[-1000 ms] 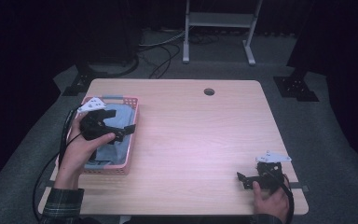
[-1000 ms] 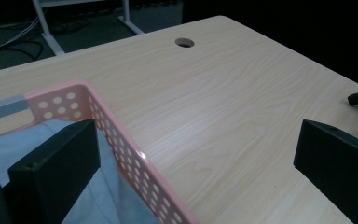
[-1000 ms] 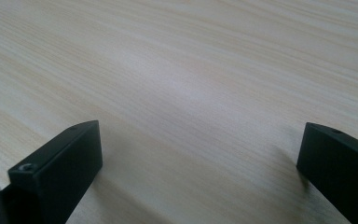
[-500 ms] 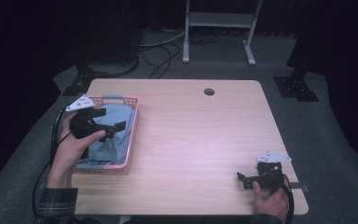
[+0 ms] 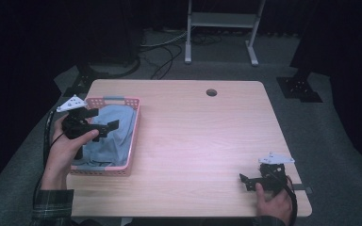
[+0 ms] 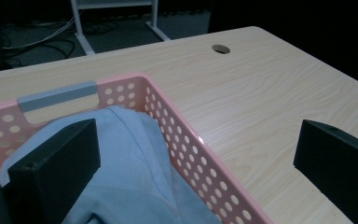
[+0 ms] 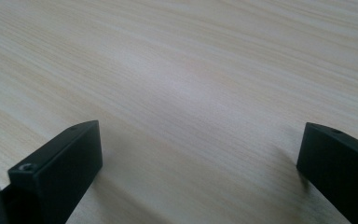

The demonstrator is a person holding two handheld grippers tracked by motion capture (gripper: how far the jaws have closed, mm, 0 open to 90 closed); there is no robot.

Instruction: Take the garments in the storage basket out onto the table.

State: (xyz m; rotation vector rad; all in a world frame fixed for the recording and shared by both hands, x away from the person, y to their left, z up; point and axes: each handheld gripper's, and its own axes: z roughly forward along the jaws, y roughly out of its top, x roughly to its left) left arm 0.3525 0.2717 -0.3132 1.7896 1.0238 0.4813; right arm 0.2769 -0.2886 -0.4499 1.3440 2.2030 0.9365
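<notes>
High view: pink basket (image 5: 133, 136) near left edge of bench (image 5: 207, 141), holding one crumpled light-blue cloth (image 5: 113, 134); nothing else seen inside. Left gripper (image 5: 104, 121) over the basket, fingers spread, nothing between them. Right gripper (image 5: 246, 181) low at the near right corner, well apart from the basket, fingers apart and empty.

Left gripper view: fingers (image 6: 56, 168) wide open, one above the cloth (image 6: 130, 177), the other out over bare bench (image 6: 261, 102). Cloth heaped against the perforated basket wall (image 6: 186, 149), a fold ridge running up toward the grey handle strip (image 6: 58, 95). Judged soft, limp, light, not fragile; likely to drape and trail when lifted, possibly catching on the rim. Best hold judged to be a pinch on the raised fold near the top of the heap, not the flat part.

Right gripper view: fingers (image 7: 60, 163) open over plain wood grain (image 7: 191, 70), gripping nothing.
</notes>
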